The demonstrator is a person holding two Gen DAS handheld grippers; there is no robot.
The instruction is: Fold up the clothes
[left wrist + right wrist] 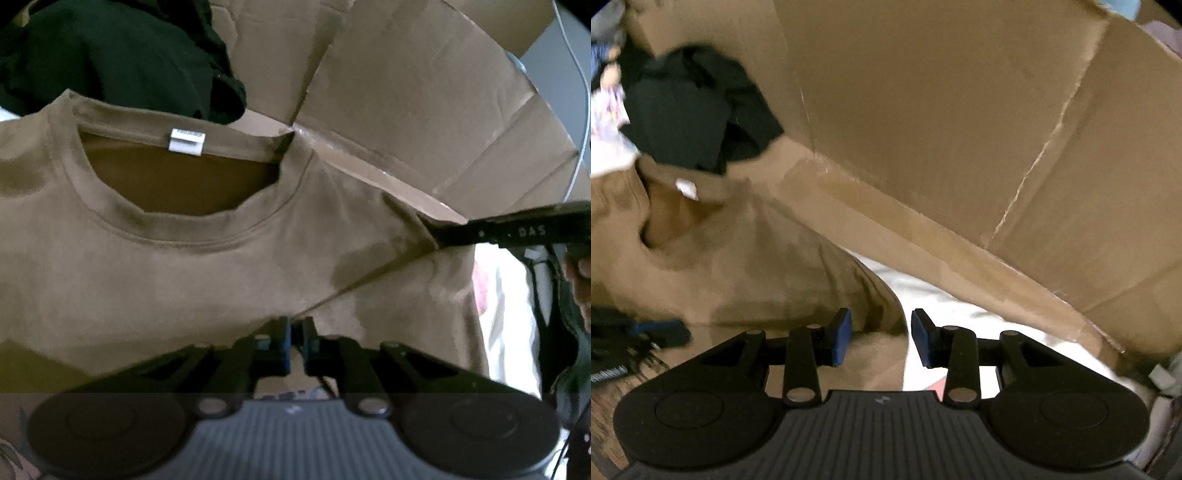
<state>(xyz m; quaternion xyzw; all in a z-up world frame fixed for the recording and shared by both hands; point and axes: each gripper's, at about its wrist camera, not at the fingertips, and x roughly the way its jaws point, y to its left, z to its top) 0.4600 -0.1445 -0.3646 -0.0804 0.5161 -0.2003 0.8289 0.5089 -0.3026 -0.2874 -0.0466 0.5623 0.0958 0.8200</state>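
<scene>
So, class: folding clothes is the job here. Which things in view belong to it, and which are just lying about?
Belongs to the job:
- brown T-shirt
- left gripper, shut on the shirt
- right gripper, open

Just lying about:
- cardboard box
- black garment

1. "DAS" stands in pale letters on the black arm of the right tool (458, 230), at the right edge of the left wrist view.
2. The white neck tag (185, 140) on the brown T-shirt (184, 266) is too blurred to read.

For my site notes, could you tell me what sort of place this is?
Probably a home or storage corner, not a tidy workshop: a large opened cardboard box, a heap of dark clothes behind the brown T-shirt, and pale bedding-like fabric underneath.
</scene>
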